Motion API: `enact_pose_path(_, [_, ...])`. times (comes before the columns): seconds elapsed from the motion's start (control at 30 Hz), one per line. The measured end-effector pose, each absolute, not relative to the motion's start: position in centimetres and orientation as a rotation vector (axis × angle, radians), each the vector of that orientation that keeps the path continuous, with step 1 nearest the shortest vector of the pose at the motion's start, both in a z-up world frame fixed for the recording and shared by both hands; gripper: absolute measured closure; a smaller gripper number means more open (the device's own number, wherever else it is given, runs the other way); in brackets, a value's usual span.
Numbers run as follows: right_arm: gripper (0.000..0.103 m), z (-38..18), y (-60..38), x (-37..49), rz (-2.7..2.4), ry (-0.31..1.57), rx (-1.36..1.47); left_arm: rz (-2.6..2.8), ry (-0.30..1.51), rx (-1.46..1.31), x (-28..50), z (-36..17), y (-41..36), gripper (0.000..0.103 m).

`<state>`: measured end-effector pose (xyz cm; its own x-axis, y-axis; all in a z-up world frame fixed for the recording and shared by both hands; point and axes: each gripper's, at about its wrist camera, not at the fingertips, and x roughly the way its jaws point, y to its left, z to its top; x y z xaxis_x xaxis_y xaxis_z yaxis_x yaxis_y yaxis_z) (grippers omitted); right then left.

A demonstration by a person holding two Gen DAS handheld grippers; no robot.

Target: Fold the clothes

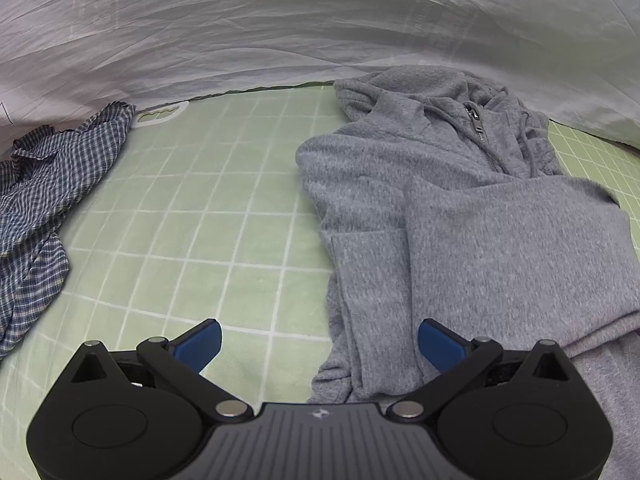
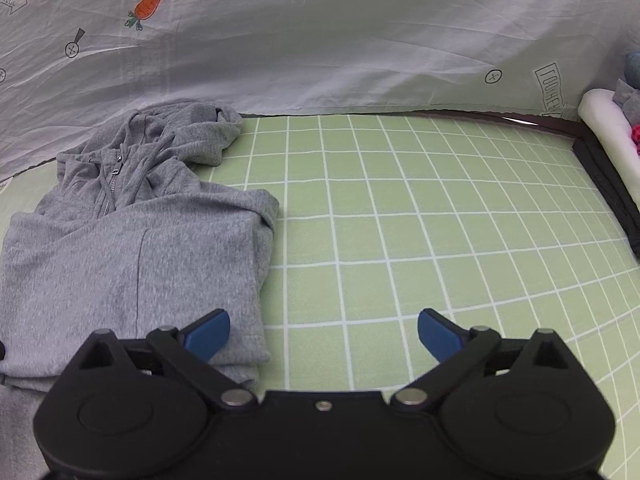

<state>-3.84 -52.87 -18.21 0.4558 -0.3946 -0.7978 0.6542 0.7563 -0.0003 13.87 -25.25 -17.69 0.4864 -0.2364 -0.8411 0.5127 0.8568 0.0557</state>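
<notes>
- my left tool [image 1: 319, 345] is spread wide with nothing between its blue pads; it hangs just above the near left edge of the grey zip hoodie [image 1: 472, 216].
- my right tool [image 2: 323, 335] is spread wide too and holds nothing; its left pad [image 2: 210, 334] is over the hoodie's near right corner, the other over bare cloth.
- the hoodie [image 2: 132, 248] lies on the green grid-patterned table cover [image 2: 400, 220], zip side up, hood bunched at the far end, with a grey panel folded across its front.
- a blue checked shirt [image 1: 36, 208] lies crumpled at the far left, well apart from the hoodie.
- a white sheet with a carrot print [image 2: 149, 3] hangs behind the table.
- at the far right edge sits a white padded thing [image 2: 608, 128] with small items on it, too cut off for me to name.
</notes>
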Motion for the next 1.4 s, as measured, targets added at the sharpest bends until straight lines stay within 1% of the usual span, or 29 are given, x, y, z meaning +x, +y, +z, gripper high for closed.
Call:
enact_pose_path(0.13, [0.001,-17.6,-54.5,-2.5,-0.670,0.855,0.330,-0.422,0.954,0.237,16.6,-16.6,-24.6,0.000])
enact_pose_path(0.23, [0.001,-17.1,-56.1,-0.4,-0.666,0.831,0.327,-0.389,0.950,0.165,20.3,-16.2,-24.8,0.000])
enact_pose_path(0.47, [0.001,-18.2,-59.5,7.0,-0.628,0.820,0.274,-0.380,0.885,0.213,28.8,-16.6,-28.9,0.000])
enact_pose_path(0.6, [0.001,-19.1,-61.2,11.5,-0.615,0.826,0.270,-0.394,0.876,0.150,34.0,-16.9,-31.2,0.000])
enact_pose_path(0.7, [0.001,-19.9,-62.3,14.1,-0.629,0.812,0.282,-0.456,0.891,0.132,36.4,-17.6,-33.3,0.000])
enact_pose_path(0.8, [0.001,-20.8,-62.7,15.9,-0.624,0.828,0.292,-0.515,0.911,0.127,37.4,-18.7,-35.4,0.000])
enact_pose_path(0.93, [0.001,-21.7,-61.9,17.1,-0.601,0.879,0.244,-0.468,0.917,0.318,37.2,-20.7,-37.8,0.000])
enact_pose_path(1.07, [0.001,-21.8,-61.3,17.2,-0.626,0.903,0.176,-0.473,0.855,0.388,36.3,-20.7,-37.7,0.000])
enact_pose_path(1.27, [0.001,-20.7,-60.4,14.4,-0.736,0.928,0.039,-0.399,0.723,0.454,33.6,-18.1,-37.0,0.000])
enact_pose_path(1.4, [0.001,-18.4,-59.4,12.3,-0.752,0.863,-0.014,-0.350,0.634,0.496,31.7,-16.4,-36.6,0.000])
